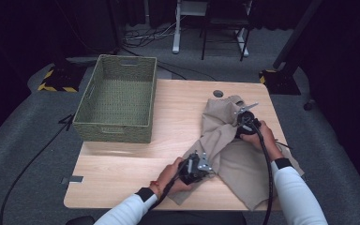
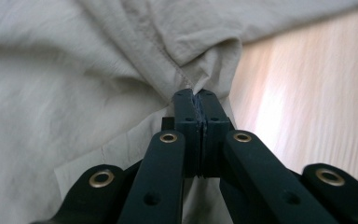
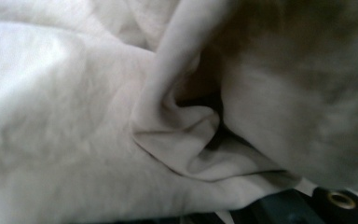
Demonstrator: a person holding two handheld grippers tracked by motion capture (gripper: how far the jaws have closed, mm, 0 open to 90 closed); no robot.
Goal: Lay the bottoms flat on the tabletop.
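Left claw point(image 2: 198, 100) is pressed tight on a seam fold of the soft, wrinkly tan cloth point(image 1: 234, 150), near the front of the smooth wood desk point(image 1: 122, 178). Right claw point(image 1: 243, 123) is buried in a cloth bunch, pinching it. Far left: woven green basket point(image 1: 117, 101), w/ box shape.

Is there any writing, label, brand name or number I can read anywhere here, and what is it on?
None: no readable text anywhere.
The beige cloth shows seams and folds but no printed tag or label.
The woven basket is plain.
The wooden table bears no marks.
The left gripper and right gripper are plain black with brass rivets, no brand visible.
The yellow-and-black striped block on the floor carries warning stripes, no words.
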